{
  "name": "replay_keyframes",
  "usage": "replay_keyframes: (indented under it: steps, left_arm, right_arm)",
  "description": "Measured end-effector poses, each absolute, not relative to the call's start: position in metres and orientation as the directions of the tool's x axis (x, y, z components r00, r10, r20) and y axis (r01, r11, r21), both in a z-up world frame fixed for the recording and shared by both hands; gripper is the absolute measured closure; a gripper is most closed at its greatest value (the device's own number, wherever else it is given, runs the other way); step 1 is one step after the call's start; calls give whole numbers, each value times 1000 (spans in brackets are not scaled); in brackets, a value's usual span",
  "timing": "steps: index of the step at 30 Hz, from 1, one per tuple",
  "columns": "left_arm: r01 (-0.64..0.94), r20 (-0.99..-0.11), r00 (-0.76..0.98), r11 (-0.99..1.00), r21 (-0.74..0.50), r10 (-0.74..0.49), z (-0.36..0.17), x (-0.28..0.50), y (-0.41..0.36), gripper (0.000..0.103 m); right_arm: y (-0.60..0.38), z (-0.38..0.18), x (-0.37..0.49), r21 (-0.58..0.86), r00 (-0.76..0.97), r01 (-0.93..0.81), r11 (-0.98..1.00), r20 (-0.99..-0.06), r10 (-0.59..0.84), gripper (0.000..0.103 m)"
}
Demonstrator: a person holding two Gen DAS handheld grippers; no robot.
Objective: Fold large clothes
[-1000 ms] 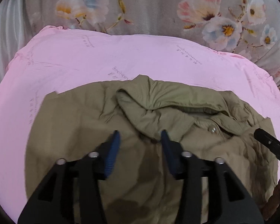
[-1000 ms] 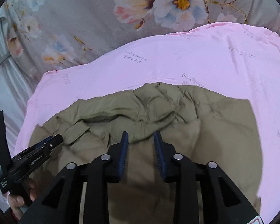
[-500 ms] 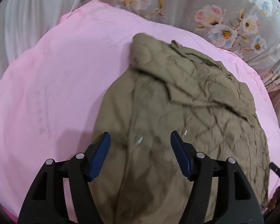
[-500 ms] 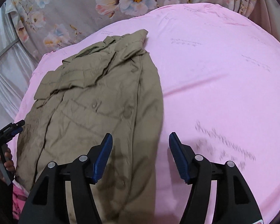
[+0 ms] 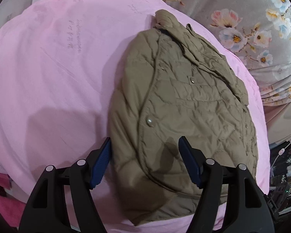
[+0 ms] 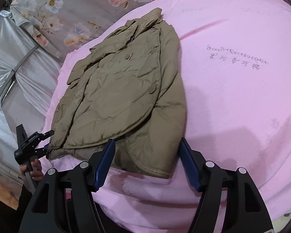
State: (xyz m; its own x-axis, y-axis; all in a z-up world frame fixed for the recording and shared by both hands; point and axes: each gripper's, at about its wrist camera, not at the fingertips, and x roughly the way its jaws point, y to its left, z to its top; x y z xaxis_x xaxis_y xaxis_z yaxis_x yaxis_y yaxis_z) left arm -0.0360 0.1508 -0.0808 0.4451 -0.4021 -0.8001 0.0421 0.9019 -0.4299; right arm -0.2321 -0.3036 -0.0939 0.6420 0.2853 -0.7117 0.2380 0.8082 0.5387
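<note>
Nearest the cameras, the left gripper (image 5: 144, 163) and the right gripper (image 6: 146, 164) hang with their blue pads spread wide, having just been opening, over the hem of a jacket (image 6: 124, 89) and pinching nothing. The jacket is olive, quilted and creased, with round snaps down its front. It lies flat on a pink blanket (image 6: 242, 97), collar at the far end toward a flowered sheet (image 5: 242, 19).
</note>
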Motion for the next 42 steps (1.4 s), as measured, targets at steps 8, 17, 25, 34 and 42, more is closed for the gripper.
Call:
replay_keyframes:
  steps: [8,17,25,34,42]
  left_arm:
    - [76,-752,480,876,-477,-452,-60,-51,156,95]
    - [234,-609,613,852,-468,-503,37,-108,163,97]
    - [310,-461,733,849,-429,-500,131,-145,175,97]
    - [264,-491,773,907,-327,-402,148,-45,128,97]
    - [145,-606,759,969,-198,-237,91,66,85,96]
  right_arm:
    - [-300,-85,-240,544,700,216,811,-665,259,95]
    - [-284,6,-297,456,849,14,890,-476,231,97]
    - [-295,86,-318,419,938,-50,907,-291,187,98]
    - [-317,108,-201,419,960,21,908,-261,98,98]
    - [-332,70,-73,373,927,138,917,-376,13,98]
